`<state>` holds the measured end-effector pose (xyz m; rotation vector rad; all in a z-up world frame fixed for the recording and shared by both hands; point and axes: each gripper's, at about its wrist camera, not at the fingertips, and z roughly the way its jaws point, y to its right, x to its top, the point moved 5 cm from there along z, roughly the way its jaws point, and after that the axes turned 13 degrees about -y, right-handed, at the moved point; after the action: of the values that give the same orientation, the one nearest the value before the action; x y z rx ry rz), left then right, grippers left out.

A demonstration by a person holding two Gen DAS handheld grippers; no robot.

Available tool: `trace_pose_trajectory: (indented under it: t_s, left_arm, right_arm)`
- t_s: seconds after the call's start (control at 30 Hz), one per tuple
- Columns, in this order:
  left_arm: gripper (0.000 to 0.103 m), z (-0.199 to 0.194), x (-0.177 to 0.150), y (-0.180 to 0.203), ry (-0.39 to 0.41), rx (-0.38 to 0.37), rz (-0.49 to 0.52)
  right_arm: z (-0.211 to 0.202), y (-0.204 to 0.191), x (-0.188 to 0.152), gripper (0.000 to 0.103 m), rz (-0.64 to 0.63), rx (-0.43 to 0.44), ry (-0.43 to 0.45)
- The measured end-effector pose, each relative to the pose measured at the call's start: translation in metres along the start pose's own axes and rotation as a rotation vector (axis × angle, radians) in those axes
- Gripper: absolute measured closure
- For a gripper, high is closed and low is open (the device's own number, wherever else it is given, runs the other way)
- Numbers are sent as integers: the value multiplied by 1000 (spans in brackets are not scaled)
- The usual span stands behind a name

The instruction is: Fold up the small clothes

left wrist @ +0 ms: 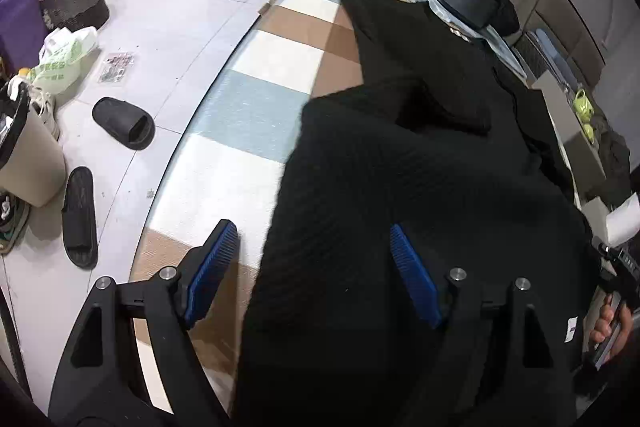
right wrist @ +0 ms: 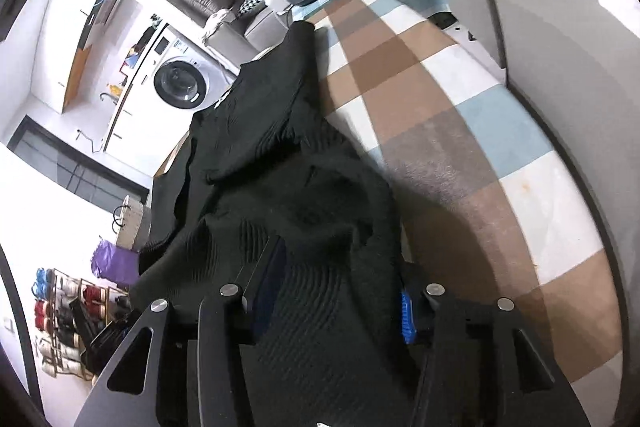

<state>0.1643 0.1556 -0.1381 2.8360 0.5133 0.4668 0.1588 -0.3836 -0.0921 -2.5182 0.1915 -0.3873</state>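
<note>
While the ribbed black knit [left wrist: 400,187] lies rumpled on the checked cloth [left wrist: 256,115], the left gripper [left wrist: 312,267] gapes wide over its edge; the right gripper [right wrist: 336,303] pinches a bunched fold.

A black ribbed garment [right wrist: 288,187] lay bunched across a checked cloth [right wrist: 460,131] of brown, white and blue squares. The right gripper [right wrist: 336,303] had a fold of it between its jaws, blue pads [right wrist: 406,317] against the fabric. A washing machine [right wrist: 182,83] stood beyond.

Black ribbed garment [left wrist: 400,187], brown-white-blue checked cloth [left wrist: 256,115]
</note>
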Motion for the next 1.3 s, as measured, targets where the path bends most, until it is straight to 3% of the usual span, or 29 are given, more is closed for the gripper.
trace_pose_trajectory:
  t_s: [0.03, 0.07, 0.1, 0.13, 0.17, 0.2, 0.3, 0.47, 0.6, 0.73, 0.87, 1.07, 1.2, 1.3]
  left_arm:
    - [30, 2, 1, 3, 8, 12, 16]
    - [40, 4, 2, 6, 9, 8, 29]
    - [62, 4, 2, 11, 19, -8, 47]
    - [75, 4, 3, 13, 26, -18, 52]
    - [96, 3, 4, 15, 42, -23, 55]
    - [99, -2, 4, 16, 79, -22, 57]
    - [100, -27, 0, 19, 192, -50, 67]
    - [100, -57, -18, 17, 288, -82, 56]
    - [100, -74, -45, 7, 326, -88, 24]
    - [100, -92, -67, -7, 337, -102, 6]
    - [100, -100, -74, -21, 339, -132, -30]
    - [100, -94, -53, -20, 325, -135, -50]
    - [100, -86, -17, -15, 327, -130, -43]
    - [100, -68, 16, -15, 305, -134, -65]
  right_arm:
    - [3, -1, 1, 54, -7, -3, -4]
    - [5, -3, 2, 54, -12, -7, -7]
    - [8, -5, 3, 62, -20, -11, -4]
    - [8, -7, 4, 77, -25, -20, 12]
    - [7, -9, 5, 82, -32, -20, 28]
    - [4, -11, 5, 87, -34, -14, 46]
    - [-14, -19, 2, 97, -69, 48, 131]
    - [-39, -30, -12, 98, -143, 69, 195]
    - [-54, -30, -33, 99, -157, 94, 206]
    - [-76, -28, -62, 99, -153, 178, 256]
    - [-84, -20, -74, 99, -118, 198, 265]
    - [-80, -24, -54, 99, -79, 180, 293]
    - [-78, -35, -24, 99, -46, 168, 333]
    - [-66, -38, 5, 99, -3, 108, 356]
